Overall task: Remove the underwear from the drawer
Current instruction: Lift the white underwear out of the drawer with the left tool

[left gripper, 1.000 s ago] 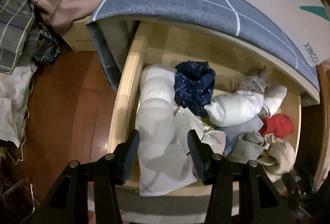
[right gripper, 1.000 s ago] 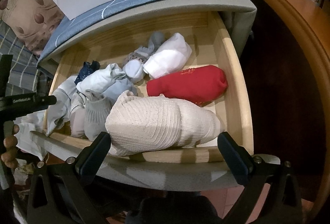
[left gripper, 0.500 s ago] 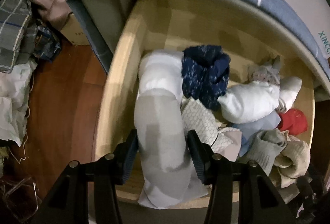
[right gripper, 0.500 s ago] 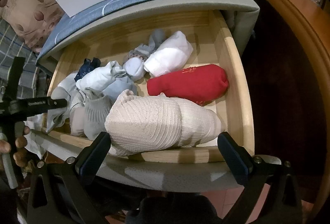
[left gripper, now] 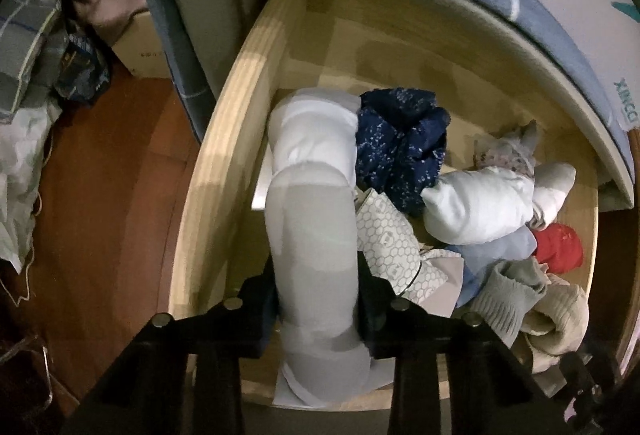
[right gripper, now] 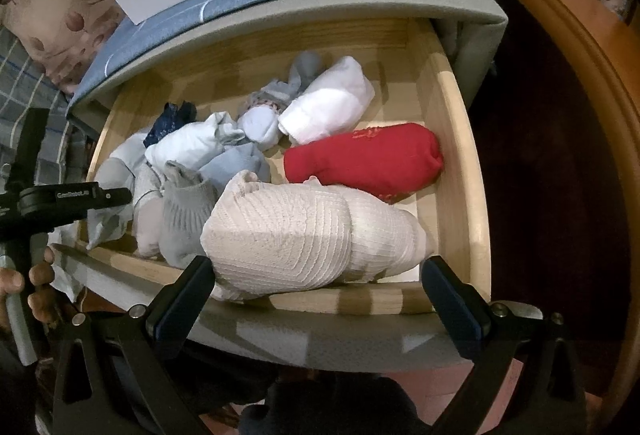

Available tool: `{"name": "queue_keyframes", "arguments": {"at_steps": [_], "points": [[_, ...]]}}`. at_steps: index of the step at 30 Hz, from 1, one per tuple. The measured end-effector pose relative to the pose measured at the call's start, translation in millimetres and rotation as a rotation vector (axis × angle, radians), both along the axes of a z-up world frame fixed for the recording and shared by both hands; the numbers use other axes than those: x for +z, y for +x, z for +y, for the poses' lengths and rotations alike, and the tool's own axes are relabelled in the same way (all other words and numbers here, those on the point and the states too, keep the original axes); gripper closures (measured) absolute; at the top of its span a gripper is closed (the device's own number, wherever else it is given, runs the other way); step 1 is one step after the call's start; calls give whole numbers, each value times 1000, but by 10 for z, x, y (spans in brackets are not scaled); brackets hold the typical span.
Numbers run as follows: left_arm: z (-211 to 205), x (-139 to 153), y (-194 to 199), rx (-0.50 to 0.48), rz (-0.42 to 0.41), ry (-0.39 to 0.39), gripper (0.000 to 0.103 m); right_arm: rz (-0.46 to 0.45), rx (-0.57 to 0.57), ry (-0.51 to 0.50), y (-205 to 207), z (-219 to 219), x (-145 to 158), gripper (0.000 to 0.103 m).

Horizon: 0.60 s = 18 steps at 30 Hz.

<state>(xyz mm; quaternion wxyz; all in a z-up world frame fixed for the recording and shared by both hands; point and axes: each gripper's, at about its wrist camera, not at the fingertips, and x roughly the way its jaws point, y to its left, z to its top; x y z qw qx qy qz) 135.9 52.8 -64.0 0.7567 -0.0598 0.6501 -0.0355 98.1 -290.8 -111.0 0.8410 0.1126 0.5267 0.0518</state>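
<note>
I see the drawer (left gripper: 208, 171) pulled out, stuffed with rolls. My left gripper (left gripper: 316, 299) has just been closing and now pinches the grey roll (left gripper: 312, 231) by the left wall, mid-length: soft, light, likely to unroll. My right gripper (right gripper: 316, 287) gapes, empty.

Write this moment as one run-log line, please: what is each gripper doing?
left gripper: jaws just closing on grey-white roll | right gripper: open, over cream knit bundle | drawer: open | stage: gripping
</note>
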Motion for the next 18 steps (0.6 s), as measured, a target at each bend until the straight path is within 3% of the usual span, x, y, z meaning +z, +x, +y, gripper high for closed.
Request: {"name": "queue_keyframes", "arguments": {"at_steps": [12,18], "points": [[38,470,-166,-47,-140,-10,74,58,36,45,189,-145,179,1],[88,538,-278,-36,-148,-45,74,125,43,48,288,-185,197,1]]}}
